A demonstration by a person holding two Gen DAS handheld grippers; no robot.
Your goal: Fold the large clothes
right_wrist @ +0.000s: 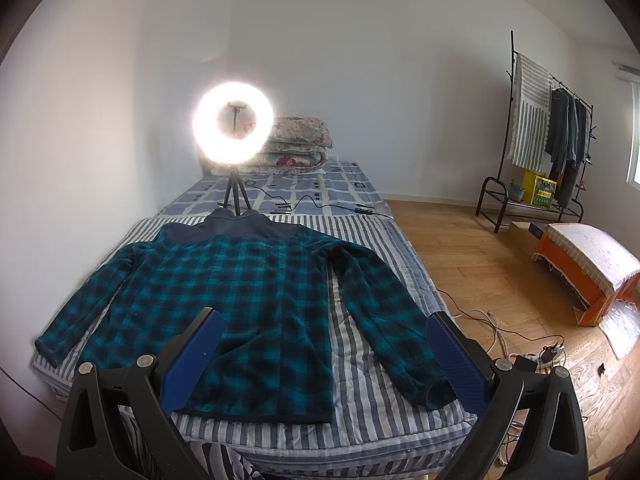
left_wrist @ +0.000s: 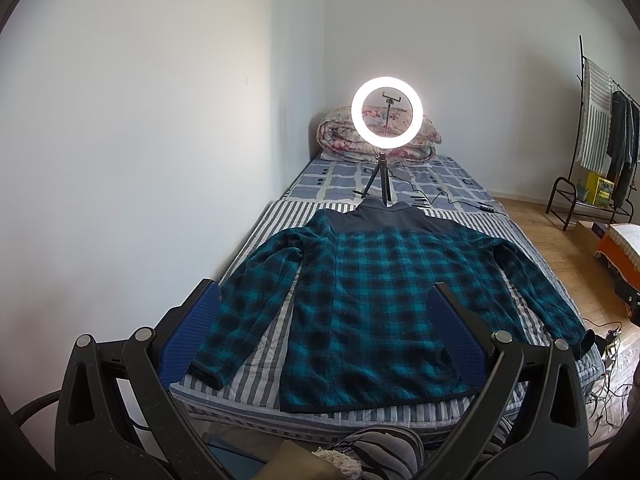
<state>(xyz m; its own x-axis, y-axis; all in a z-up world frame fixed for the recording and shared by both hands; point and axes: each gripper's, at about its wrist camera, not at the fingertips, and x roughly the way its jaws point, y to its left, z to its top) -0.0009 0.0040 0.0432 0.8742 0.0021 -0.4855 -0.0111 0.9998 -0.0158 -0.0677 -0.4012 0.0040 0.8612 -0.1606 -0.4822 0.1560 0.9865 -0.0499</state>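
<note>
The plaid fleece jacket [left_wrist: 372, 292] was laid out flat and face down on the striped bed cover [left_wrist: 256, 232], collar pointed away, both sleeves spread wide. Nothing had been folded yet, as far as could be judged: no sleeve was brought in, no hem was turned up, so the whole job was left to do. The left gripper [left_wrist: 324, 308] was held above the near edge of the bed, jaws spread wide and nothing caught between them; the near left sleeve cuff was seen just ahead of its left finger, the jacket's hem below and ahead. The right gripper [right_wrist: 324, 336] was likewise held wide apart and empty, with the body of the jacket ahead of its left finger and the right sleeve cuff lying just by its right finger. Beyond the collar, well ahead of both tongs, a lit ring light [left_wrist: 386, 111] on a small tripod was stood on the bed, a folded quilt [right_wrist: 298, 140] behind it.
</note>
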